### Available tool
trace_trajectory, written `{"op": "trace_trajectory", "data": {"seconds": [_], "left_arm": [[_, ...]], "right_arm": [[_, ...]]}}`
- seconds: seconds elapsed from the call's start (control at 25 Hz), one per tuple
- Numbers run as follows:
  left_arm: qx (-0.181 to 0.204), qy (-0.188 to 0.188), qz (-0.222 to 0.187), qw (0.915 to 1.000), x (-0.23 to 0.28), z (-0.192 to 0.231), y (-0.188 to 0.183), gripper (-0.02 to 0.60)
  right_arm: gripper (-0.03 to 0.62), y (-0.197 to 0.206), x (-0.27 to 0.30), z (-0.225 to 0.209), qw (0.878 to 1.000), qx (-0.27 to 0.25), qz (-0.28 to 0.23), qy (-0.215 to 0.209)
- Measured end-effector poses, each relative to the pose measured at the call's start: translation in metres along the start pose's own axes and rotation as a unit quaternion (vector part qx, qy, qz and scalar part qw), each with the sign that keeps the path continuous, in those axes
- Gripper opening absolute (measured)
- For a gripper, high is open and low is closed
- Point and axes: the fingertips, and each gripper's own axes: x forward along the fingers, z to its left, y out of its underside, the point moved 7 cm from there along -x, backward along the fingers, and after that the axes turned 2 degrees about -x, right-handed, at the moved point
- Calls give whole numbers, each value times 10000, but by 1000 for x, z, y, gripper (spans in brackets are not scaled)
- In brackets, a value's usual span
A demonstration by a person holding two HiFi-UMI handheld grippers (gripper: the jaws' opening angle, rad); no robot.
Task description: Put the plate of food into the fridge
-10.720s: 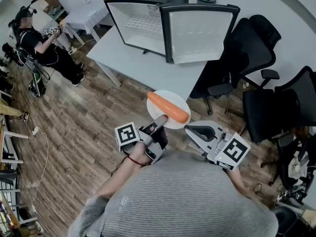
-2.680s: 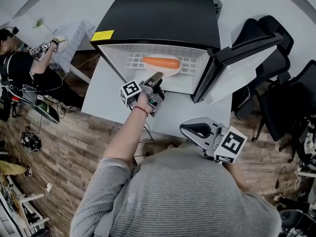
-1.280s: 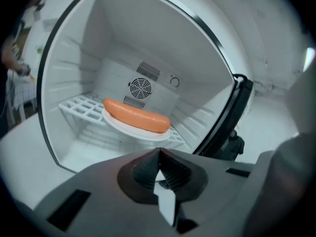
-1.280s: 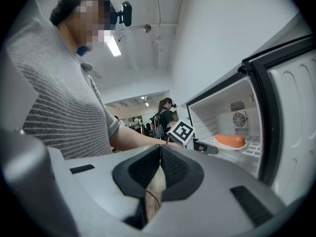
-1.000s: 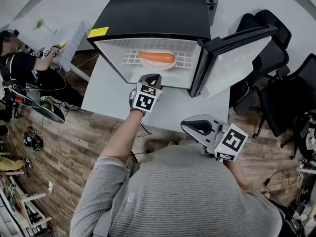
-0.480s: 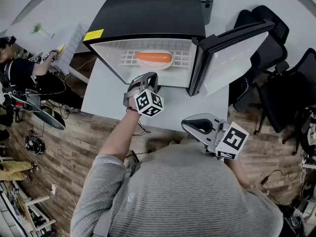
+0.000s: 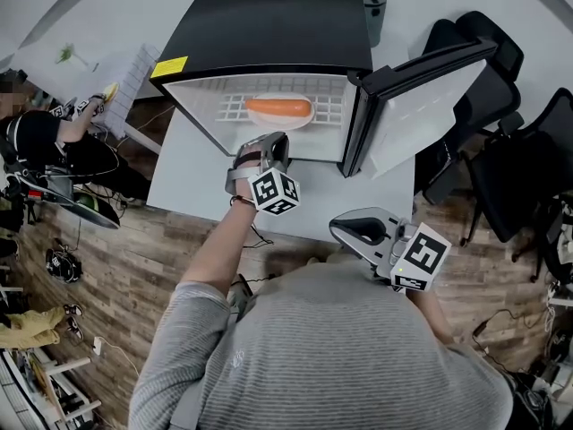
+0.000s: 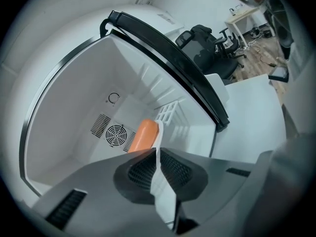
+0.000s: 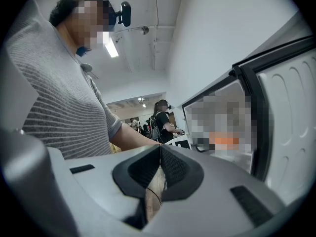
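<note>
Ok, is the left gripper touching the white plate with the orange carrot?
Apart. In the left gripper view the left gripper has its jaws shut on nothing, outside the fridge opening, while the white plate sits deep inside.

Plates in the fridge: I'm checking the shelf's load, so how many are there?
1: the white plate carrying the orange food sits on the wire shelf of the open fridge. Parts of the interior are out of view.

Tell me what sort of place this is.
Probably an office or lab workroom, not a kitchen: black swivel office chairs stand on wood flooring, the mini fridge sits on a white table, and another person works at a second table.
</note>
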Motion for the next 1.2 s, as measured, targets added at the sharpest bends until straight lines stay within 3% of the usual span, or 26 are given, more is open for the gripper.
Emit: {"op": "trace_trajectory", "data": {"seconds": [0.12, 0.28, 1.04, 1.2], "left_arm": [[109, -37, 86, 9999, 3, 1, 0, 26], [229, 12, 200, 9995, 8, 1, 0, 107], [766, -29, 508, 9958, 25, 2, -3, 106], [865, -45, 568, 9946, 27, 2, -3, 60]], "right_arm": [[14, -1, 0, -2, 10000, -9, -8, 32], [14, 0, -1, -2, 10000, 15, 10, 50], [14, 3, -4, -6, 9999, 89, 9, 146], [14, 4, -5, -8, 9998, 112, 30, 169]]}}
